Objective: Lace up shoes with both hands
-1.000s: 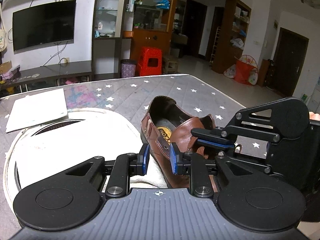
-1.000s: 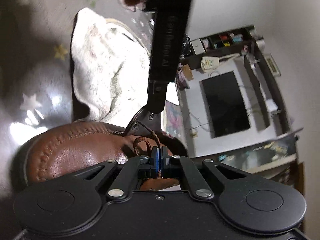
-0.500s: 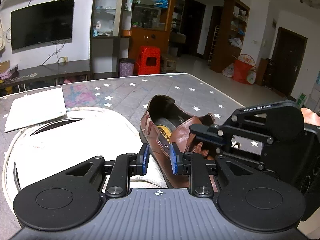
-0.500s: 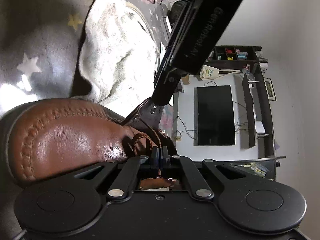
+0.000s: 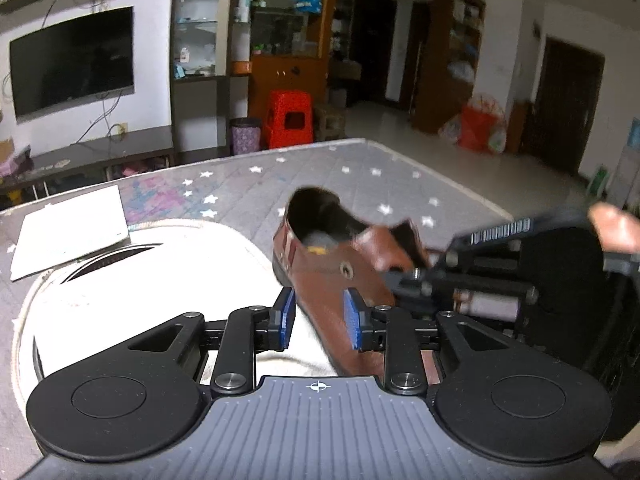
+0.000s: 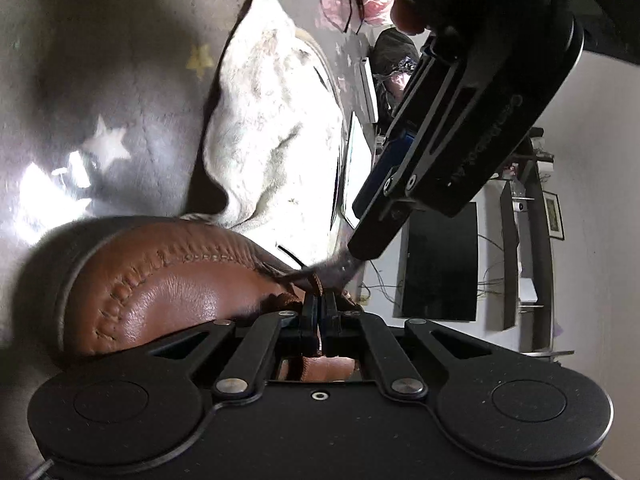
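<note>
Lifted and tilted now compared with a second ago: brown shoe [image 5: 336, 276] at centre of the left view, heel opening toward the upper middle, image blurred from motion. Probably raised by the pull on the brown lace [image 6: 316, 286], so threading goes on, not finished. Right gripper [image 6: 319, 314] at lower centre of its view, pads together, clamped on the lace. Left gripper [image 5: 319, 317] low in the frame, pads apart around the shoe's side flap, over the white towel [image 5: 140, 280].
</note>
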The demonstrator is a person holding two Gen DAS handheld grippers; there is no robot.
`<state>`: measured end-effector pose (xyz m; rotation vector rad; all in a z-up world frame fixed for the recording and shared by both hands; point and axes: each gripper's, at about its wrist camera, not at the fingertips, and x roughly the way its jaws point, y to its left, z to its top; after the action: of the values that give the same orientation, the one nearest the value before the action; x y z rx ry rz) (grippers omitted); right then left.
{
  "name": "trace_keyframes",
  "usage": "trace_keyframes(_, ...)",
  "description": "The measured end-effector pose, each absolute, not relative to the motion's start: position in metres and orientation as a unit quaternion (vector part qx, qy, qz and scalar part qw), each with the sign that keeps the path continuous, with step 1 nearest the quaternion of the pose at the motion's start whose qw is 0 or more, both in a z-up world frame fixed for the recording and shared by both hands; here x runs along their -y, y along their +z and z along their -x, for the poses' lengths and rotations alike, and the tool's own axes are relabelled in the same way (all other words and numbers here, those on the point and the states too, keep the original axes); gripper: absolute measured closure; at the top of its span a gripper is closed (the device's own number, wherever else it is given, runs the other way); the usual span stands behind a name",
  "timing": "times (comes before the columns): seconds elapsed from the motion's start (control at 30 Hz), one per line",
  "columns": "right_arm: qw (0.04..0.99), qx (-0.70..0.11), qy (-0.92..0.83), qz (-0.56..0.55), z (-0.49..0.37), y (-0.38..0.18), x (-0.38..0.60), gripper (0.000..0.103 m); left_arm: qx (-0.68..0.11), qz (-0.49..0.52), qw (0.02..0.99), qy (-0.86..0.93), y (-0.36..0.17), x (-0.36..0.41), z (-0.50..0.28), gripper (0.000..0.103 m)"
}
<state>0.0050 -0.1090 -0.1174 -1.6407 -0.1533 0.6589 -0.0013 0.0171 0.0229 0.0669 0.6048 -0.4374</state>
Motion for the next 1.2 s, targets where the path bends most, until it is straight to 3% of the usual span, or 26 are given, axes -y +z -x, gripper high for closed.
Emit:
trace_keyframes(0.3, 0.646, 0.059, 0.295, 0.702, -0.003, -0.108, 0.109, 0.101, -0.306, -0.138, 0.912, -0.236, 0.011, 0.017, 0.0, 0.076)
trace_keyframes(0.37, 0.648, 0.058, 0.296, 0.7, -0.005, -0.104, 0.108, 0.101, -0.31, -0.152, 0.908, -0.236, 0.007, 0.022, -0.003, 0.08)
trace_keyframes(0.43, 0.65, 0.055, 0.297, 0.698, -0.006, -0.102, 0.107, 0.101, -0.31, -0.154, 0.905, -0.246, 0.004, 0.023, -0.003, 0.092)
trace_keyframes(0.5, 0.652, 0.053, 0.296, 0.696, -0.007, -0.102, 0.107, 0.101, -0.306, -0.157, 0.906, -0.245, 0.003, 0.022, 0.0, 0.098)
trace_keyframes(0.63, 0.673, 0.046, 0.296, 0.676, -0.006, -0.093, 0.107, 0.099, -0.302, -0.138, 0.915, -0.23, 0.002, 0.016, 0.002, 0.099)
trace_keyframes(0.77, 0.711, 0.032, 0.289, 0.641, 0.003, -0.079, 0.111, 0.081, -0.293, -0.124, 0.929, -0.189, 0.005, 0.009, 0.012, 0.099)
trace_keyframes(1.2, 0.777, -0.032, 0.29, 0.558, 0.038, -0.07, 0.125, 0.081, -0.258, -0.104, 0.96, -0.028, 0.025, -0.046, 0.054, 0.1)
